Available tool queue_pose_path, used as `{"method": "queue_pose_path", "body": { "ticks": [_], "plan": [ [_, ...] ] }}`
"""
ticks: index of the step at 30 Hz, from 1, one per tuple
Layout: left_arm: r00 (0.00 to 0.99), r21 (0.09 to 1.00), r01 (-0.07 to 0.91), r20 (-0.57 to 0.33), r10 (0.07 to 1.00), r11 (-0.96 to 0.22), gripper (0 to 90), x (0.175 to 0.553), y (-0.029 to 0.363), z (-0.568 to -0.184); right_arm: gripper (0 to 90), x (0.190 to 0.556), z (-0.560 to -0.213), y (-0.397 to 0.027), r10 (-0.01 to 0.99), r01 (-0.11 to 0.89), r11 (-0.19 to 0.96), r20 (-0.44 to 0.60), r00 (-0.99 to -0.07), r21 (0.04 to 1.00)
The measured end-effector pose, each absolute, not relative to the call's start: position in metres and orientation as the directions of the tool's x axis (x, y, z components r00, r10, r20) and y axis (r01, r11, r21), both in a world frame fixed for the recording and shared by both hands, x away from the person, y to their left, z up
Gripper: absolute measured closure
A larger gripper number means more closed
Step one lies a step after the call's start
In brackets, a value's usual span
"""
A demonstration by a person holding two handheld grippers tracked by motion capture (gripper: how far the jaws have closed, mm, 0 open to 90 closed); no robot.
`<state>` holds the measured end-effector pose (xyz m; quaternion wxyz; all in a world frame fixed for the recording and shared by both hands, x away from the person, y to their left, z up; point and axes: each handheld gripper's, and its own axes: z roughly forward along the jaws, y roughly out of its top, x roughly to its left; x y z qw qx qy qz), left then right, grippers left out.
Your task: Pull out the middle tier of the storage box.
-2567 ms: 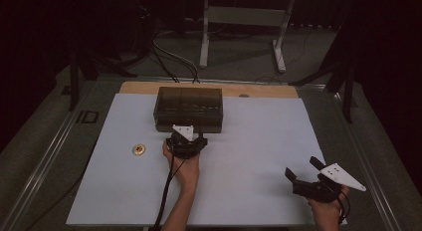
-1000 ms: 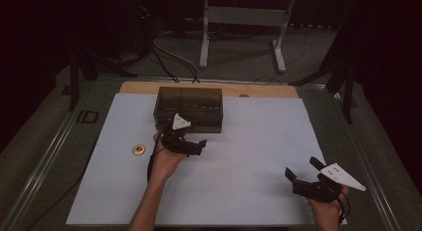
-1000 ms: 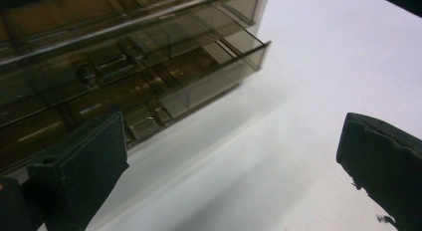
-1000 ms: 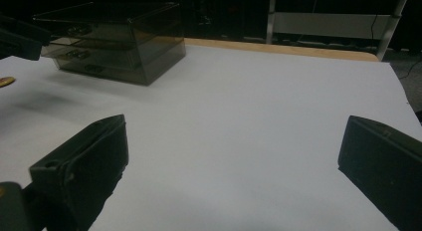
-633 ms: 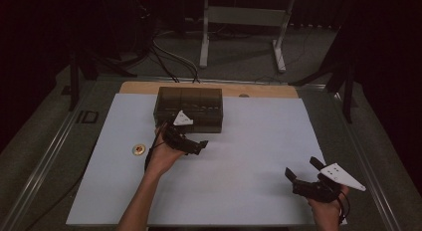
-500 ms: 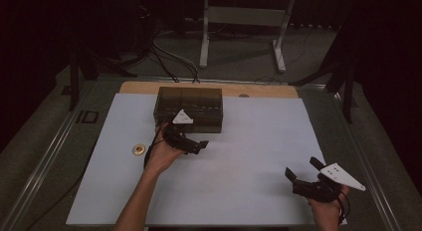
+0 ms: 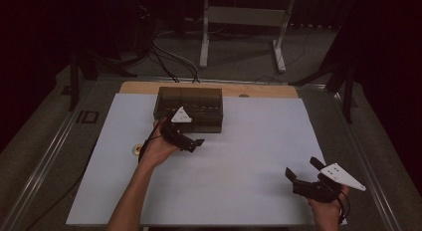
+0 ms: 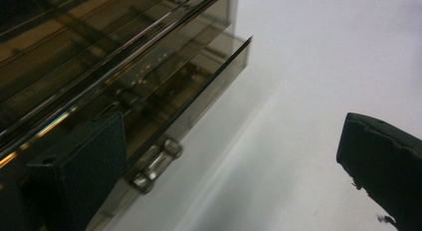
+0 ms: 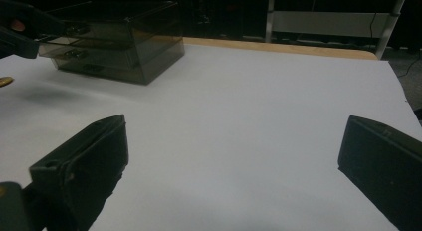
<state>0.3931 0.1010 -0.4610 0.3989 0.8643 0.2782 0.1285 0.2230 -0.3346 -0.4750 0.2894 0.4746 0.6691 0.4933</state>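
A dark see-through drawer box (image 7: 189, 108) stands at the back of the white mat (image 7: 249, 156). My left gripper (image 7: 195, 142) hovers just in front of the box's left half, turned sideways so it points right along the front. It is open and holds nothing. In the left gripper view one jaw lies close against the drawer fronts (image 8: 164, 86), beside a small metal drawer handle (image 8: 154, 164); the other jaw is over bare mat. My right gripper (image 7: 302, 169) rests near the mat's front right corner, open and empty, facing the box (image 9: 114, 42).
A small round brownish object (image 7: 137, 150) lies on the mat left of the left hand. A wooden strip (image 7: 259, 90) borders the mat's far edge. Metal rails (image 7: 45, 166) run along the table sides. A stand and cables (image 7: 239, 37) sit on the floor behind.
The left hand has shifted left from the box's front centre and rolled, so its gripper now points right along the box front. The forearm swung left. The right gripper has stayed still.
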Motion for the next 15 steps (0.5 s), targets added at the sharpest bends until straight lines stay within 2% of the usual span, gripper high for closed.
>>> {"method": "queue_pose_path", "body": {
  "ticks": [15],
  "plan": [
    [0.804, 0.707, 0.408, 0.021, 0.594, -0.577, 1.9, 0.4004, 0.1088, -0.4636, 0.0, 0.2232, -0.4752, -0.3348, 0.92, 0.35, 0.06, 0.084, -0.383, 0.935]
  ]
}}
